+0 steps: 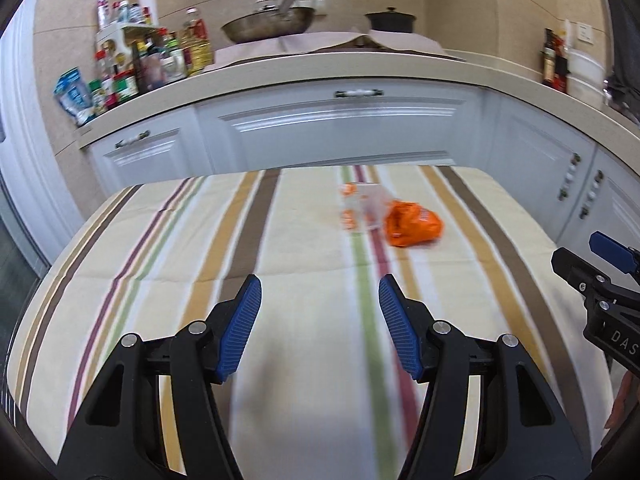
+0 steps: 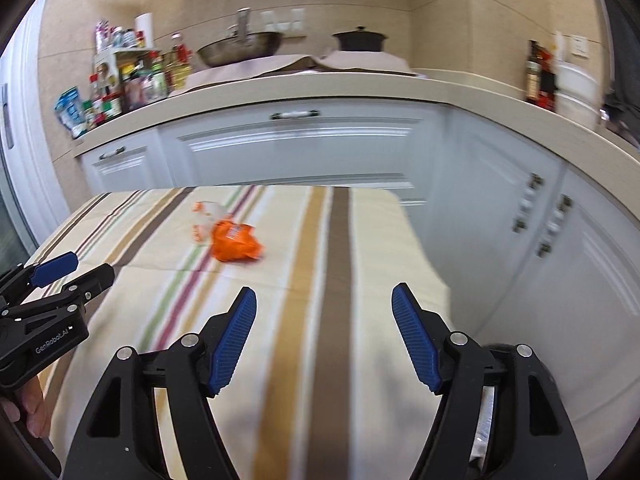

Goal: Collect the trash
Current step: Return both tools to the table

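Striped cloth (image 1: 280, 240) in cream, tan, brown, green and maroon bands, covering the desk (image 2: 416, 240) from edge to edge. Orange wrapper (image 1: 414, 224), crumpled, lying on the cloth toward the far end, beside the green and maroon stripes; in the right wrist view it sits left of centre (image 2: 236, 242). Clear wrapper with orange print (image 1: 362, 206), touching the orange one on its far left side, blurred in both views (image 2: 208, 220). Left tongs (image 1: 320, 292): fingers spread wide apart, blue ribbed pads facing each other, nothing between them, raised over the near half of the cloth, well short of both wrappers; seen from the side at the left edge of the right wrist view (image 2: 72, 268). Right tongs (image 2: 324, 300): fingers likewise wide apart, holding nothing, over the broad brown stripe near the right edge of the desk, wrappers ahead and to the left; their tip shows at the right edge of the left wrist view (image 1: 596, 256). Behind the desk: white cabinets (image 1: 340, 128) under a pale worktop (image 1: 320, 68). On the worktop: cluster of bottles and jars (image 1: 148, 60) at left, steel pan (image 1: 268, 26) and dark lidded pot (image 1: 390, 20) on a cloth-covered stove, dark bottles (image 1: 554, 60) at right.
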The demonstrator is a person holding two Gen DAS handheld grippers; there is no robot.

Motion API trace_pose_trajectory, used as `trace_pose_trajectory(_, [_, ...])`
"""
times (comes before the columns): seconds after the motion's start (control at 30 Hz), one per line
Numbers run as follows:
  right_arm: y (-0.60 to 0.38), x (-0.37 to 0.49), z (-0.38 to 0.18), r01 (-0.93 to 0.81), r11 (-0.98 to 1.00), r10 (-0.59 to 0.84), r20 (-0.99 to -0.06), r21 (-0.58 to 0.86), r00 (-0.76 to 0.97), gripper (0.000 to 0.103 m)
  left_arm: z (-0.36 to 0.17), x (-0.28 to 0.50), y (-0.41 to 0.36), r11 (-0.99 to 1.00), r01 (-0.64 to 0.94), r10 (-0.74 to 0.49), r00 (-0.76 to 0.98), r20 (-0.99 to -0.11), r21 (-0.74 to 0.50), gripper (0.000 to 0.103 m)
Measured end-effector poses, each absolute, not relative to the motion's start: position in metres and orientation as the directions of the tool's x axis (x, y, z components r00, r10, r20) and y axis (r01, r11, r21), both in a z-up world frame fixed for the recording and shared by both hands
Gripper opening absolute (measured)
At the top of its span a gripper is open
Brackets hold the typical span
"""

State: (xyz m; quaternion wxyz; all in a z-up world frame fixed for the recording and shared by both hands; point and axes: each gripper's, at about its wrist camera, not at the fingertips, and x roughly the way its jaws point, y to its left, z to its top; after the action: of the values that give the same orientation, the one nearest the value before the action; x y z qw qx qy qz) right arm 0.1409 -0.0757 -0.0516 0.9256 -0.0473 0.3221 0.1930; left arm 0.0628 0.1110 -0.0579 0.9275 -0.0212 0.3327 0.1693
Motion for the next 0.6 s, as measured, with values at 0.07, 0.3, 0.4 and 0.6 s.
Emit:
trace_pose_trajectory(0.07, [-0.062, 0.146, -0.053, -0.407, 0.912, 0.343, -0.617, 0.040, 0.708, 0.070, -0.059, 0.062, 0.125, 0.934, -0.351, 0.316, 0.714, -0.625, 0.071, 0.060])
trace_pose_trajectory(0.3, [-0.016, 0.172, -0.063, -0.451, 0.892, 0.365, -0.641, 0.033, 0.675, 0.073, -0.066, 0.065, 0.167, 0.909, -0.411, 0.361, 0.682, -0.636, 0.075, 0.060])
trace_pose_trajectory(0.4, [0.000, 0.183, -0.068, -0.463, 0.886, 0.359, -0.656, 0.016, 0.664, 0.074, -0.070, 0.068, 0.180, 0.902, -0.426, 0.372, 0.671, -0.641, 0.077, 0.060])
trace_pose_trajectory(0.6, [0.015, 0.204, -0.078, -0.472, 0.881, 0.357, -0.687, 0.023, 0.633, 0.075, -0.076, 0.075, 0.194, 0.898, -0.434, 0.372, 0.661, -0.652, 0.073, 0.060])
